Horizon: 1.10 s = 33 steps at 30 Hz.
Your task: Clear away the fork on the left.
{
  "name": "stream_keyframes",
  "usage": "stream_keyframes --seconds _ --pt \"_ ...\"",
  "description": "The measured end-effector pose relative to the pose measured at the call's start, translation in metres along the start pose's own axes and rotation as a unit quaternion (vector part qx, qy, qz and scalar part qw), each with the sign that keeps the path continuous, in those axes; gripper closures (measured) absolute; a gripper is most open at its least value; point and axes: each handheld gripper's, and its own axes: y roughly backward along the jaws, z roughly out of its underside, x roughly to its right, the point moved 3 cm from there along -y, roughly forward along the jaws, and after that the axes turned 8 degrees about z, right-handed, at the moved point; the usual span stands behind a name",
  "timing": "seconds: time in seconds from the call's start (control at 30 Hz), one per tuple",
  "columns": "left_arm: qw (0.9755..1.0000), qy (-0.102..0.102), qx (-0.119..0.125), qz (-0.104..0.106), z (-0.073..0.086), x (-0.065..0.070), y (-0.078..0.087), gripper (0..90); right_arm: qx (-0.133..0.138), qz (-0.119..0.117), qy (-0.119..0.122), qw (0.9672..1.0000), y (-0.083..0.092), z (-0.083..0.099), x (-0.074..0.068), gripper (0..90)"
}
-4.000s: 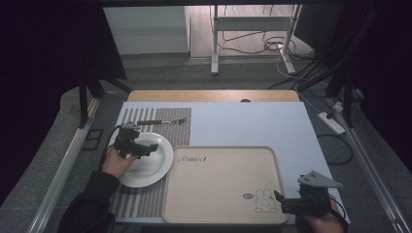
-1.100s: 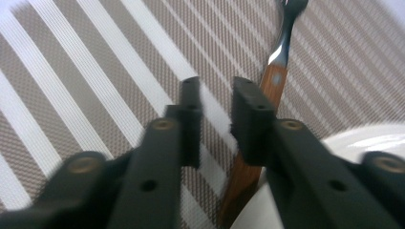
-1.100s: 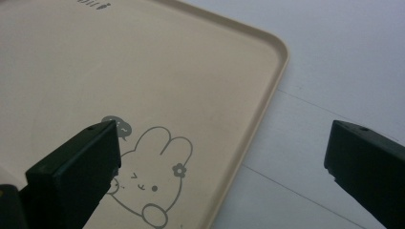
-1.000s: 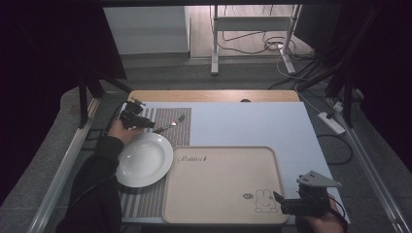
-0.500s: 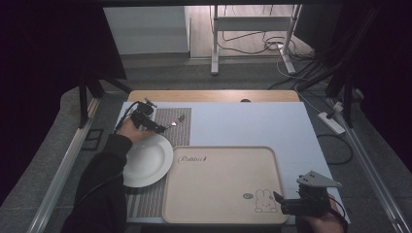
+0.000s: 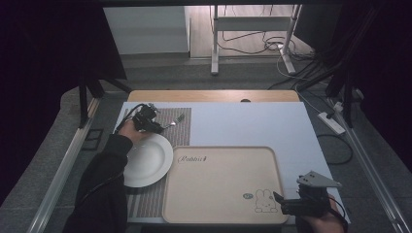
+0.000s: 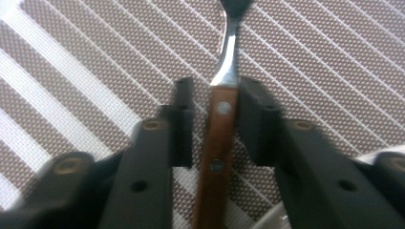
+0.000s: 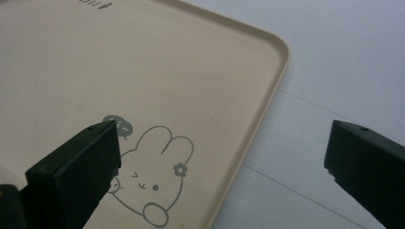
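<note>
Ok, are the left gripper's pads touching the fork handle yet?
Apart. In the left gripper view, the striped mat shows on each side of the wooden fork handle between the left gripper pads, which have just been closing.

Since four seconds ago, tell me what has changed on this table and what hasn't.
The left gripper has left the white plate and moved up the striped placemat to the fork. Its jaws have just been closing and now straddle the wooden handle; the right pad seems to touch it, while a slim gap shows on the left. The fork, plate, beige tray and right gripper, open over the tray's corner, stayed put.
</note>
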Motion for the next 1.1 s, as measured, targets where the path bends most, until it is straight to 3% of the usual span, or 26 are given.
stream_keyframes --seconds 0.23,0.53,0.73,0.8,1.0,1.1 --pt "0.9997 -0.010 -0.001 0.020 0.000 -0.006 0.002 78.2 -0.001 0.000 -0.001 1.0000 0.000 0.000 0.000 0.0" --pt "0.9997 -0.012 -0.010 -0.016 0.004 -0.025 0.019 78.2 -0.001 0.001 -0.001 1.0000 0.000 0.000 0.000 0.0" --pt "0.9992 0.002 -0.004 -0.039 0.012 -0.035 0.038 78.2 -0.001 0.001 -0.001 1.0000 0.000 0.000 0.000 0.0" --pt "0.9990 0.007 0.006 -0.045 0.014 -0.035 0.046 78.2 -0.001 0.001 -0.002 1.0000 0.000 0.000 0.000 0.0" --pt "0.9987 0.019 0.039 -0.029 0.019 -0.026 0.058 78.2 -0.001 0.002 -0.001 1.0000 0.000 0.000 0.000 0.0" --pt "0.9990 0.015 0.038 -0.021 0.021 -0.018 0.058 78.1 0.000 0.002 0.000 1.0000 0.000 0.000 0.000 0.0"
